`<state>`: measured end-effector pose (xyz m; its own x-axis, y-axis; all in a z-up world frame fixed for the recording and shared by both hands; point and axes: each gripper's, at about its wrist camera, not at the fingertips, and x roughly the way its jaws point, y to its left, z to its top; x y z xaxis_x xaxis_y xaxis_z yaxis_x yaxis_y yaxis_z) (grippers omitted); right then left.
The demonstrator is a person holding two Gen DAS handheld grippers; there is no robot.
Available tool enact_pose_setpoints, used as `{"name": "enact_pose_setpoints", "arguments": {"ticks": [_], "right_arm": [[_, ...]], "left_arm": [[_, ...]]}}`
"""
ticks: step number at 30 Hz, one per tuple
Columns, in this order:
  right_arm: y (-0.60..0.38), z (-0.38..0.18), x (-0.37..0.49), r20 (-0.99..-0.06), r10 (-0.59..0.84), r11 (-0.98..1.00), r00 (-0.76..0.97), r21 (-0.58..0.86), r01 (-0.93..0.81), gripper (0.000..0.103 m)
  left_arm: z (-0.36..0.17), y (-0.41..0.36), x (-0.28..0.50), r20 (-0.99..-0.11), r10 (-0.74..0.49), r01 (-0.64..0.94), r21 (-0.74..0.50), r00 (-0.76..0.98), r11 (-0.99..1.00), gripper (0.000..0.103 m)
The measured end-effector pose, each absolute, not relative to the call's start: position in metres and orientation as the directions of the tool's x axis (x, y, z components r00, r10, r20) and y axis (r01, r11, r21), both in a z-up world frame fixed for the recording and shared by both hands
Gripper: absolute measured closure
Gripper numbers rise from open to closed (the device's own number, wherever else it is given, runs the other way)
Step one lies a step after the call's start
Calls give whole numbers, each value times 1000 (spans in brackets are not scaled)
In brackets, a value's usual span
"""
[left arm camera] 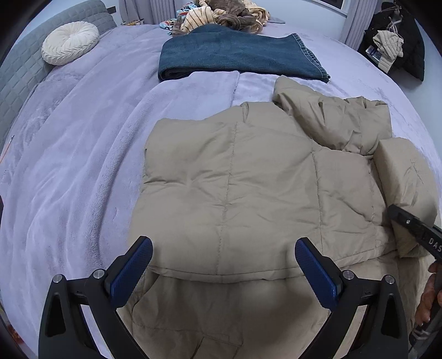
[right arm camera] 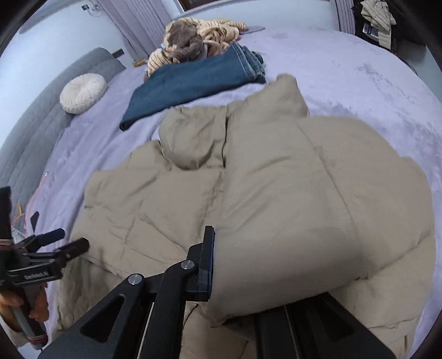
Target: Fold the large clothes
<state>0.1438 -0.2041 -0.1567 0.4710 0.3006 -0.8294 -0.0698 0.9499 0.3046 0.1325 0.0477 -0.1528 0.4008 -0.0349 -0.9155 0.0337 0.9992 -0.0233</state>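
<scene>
Jacket work looks partly done: your tan puffer jacket [left arm camera: 248,179] lies on the lavender blanket [left arm camera: 83,165] in the middle of the bed, its left side already turned in to a straight edge, while the right sleeve [right arm camera: 290,221] is bunched up and lifted over the body, not yet laid flat. I judge that sleeve fold and the final fold of the body are still ahead of you. Your right gripper [right arm camera: 212,262] is clenched on a thick fold of the sleeve, raised above the jacket and angled toward its centre. Your left gripper [left arm camera: 223,265] hovers low over the hem with its blue pads [left arm camera: 132,270] spread wide, gripping nothing. Folded jeans [left arm camera: 234,52] lie beyond the collar, with unfolded clothes [left arm camera: 221,13] piled behind them.
</scene>
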Motion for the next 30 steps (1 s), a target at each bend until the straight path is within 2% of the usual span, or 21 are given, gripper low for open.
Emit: {"name": "enact_pose_setpoints", "arguments": {"ticks": [2, 3, 4, 6, 9, 15, 18, 21, 24, 27, 28, 29, 30], "right_arm": [[-205, -171, 142, -854, 274, 956, 442, 291, -29, 89], [-207, -174, 142, -860, 268, 957, 434, 290, -17, 76], [-208, -175, 142, -863, 270, 955, 427, 297, -5, 52], [-212, -169, 141, -853, 303, 940, 425, 340, 11, 25], [-226, -149, 129, -822, 327, 917, 466, 396, 53, 24], [-297, -139, 113, -734, 335, 756, 591, 584, 297, 25], [-314, -144, 127, -702, 362, 674, 614, 652, 348, 95], [-289, -125, 140, -681, 379, 738, 627, 631, 239, 95], [-238, -104, 147, -683, 434, 824, 588, 565, 48, 95], [-173, -103, 146, -740, 450, 880, 500, 464, -106, 87], [-158, -107, 145, -760, 456, 884, 464, 447, -137, 66], [-144, -113, 143, -779, 462, 885, 424, 437, -161, 52], [-135, -119, 139, -790, 468, 883, 396, 435, -176, 32]], "left_arm": [[-155, 46, 133, -915, -55, 40, -42, 400, 998, 0], [-155, 44, 134, -914, -66, 44, -52, 400, 998, 0], [-155, 42, 136, -913, -80, 49, -66, 401, 997, 0], [-153, 37, 138, -908, -110, 62, -93, 403, 994, 0], [-151, 33, 142, -901, -161, 79, -141, 404, 987, 0], [-143, 43, 154, -866, -295, 110, -274, 403, 955, 0], [-138, 56, 158, -849, -331, 118, -311, 411, 943, 0], [-135, 70, 158, -822, -400, 124, -385, 405, 915, 3], [-136, 85, 159, -781, -485, 93, -491, 394, 866, 5], [-135, 93, 160, -737, -552, 75, -572, 391, 817, 5], [-135, 92, 161, -720, -577, 75, -599, 386, 797, 5], [-135, 91, 162, -707, -598, 76, -620, 377, 781, 5], [-136, 89, 162, -696, -618, 80, -638, 366, 766, 5]]}}
